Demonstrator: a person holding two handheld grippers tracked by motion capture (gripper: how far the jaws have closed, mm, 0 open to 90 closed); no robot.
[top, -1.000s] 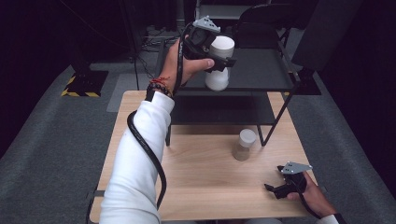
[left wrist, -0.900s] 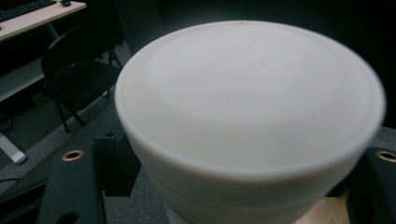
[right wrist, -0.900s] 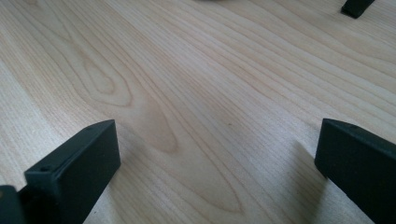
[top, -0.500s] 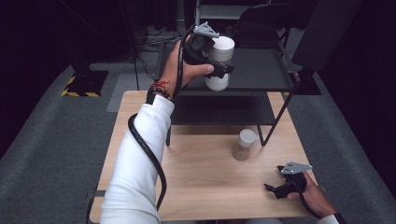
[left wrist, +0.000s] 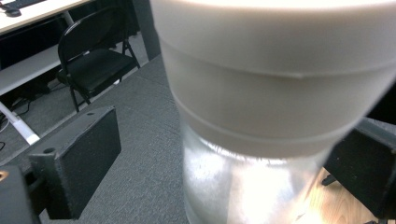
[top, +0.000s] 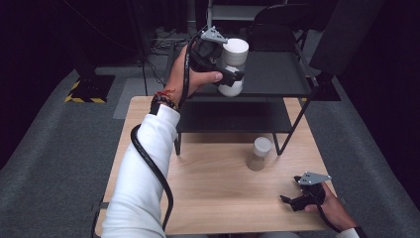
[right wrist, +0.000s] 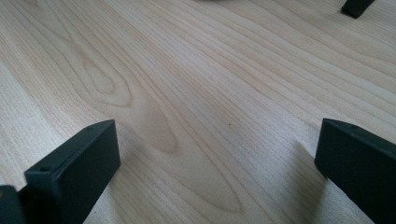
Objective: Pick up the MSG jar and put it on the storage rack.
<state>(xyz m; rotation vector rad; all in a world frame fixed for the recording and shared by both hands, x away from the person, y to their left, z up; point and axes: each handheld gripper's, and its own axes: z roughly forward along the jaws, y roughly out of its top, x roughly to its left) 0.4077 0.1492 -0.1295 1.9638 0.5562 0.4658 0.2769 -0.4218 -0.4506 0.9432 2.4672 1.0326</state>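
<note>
Fingers of your left gripper (top: 232,67) have just been opening and now stand released on either side of the white-lidded jar (top: 233,67); in the left gripper view a clear gap shows between the left pad (left wrist: 77,163) and the jar's (left wrist: 261,116) frosted wall, while the right pad sits close against it and you cannot tell whether it touches. Your right gripper (top: 297,198) rests low on the table with its fingers (right wrist: 70,172) spread wide, nothing between them.

You work at a light wooden table (top: 218,198) (grain plain in the right gripper view) with a black metal shelf rack (top: 277,74) standing at its far side. Grey carpet (top: 59,148) surrounds it, the room beyond is dark, and a yellow-and-black hazard strip (top: 84,99) lies at far left. A black folding chair (left wrist: 93,56) shows in the left gripper view.

The jar stands at the front edge of the rack's upper shelf; your left hand (top: 193,77) covers part of it, so its footing is hard to judge. Its contents cannot be made out.

Count: two jars, the second, smaller jar (top: 260,153) on the table near the rack's right leg; two grippers; one rack.
</note>
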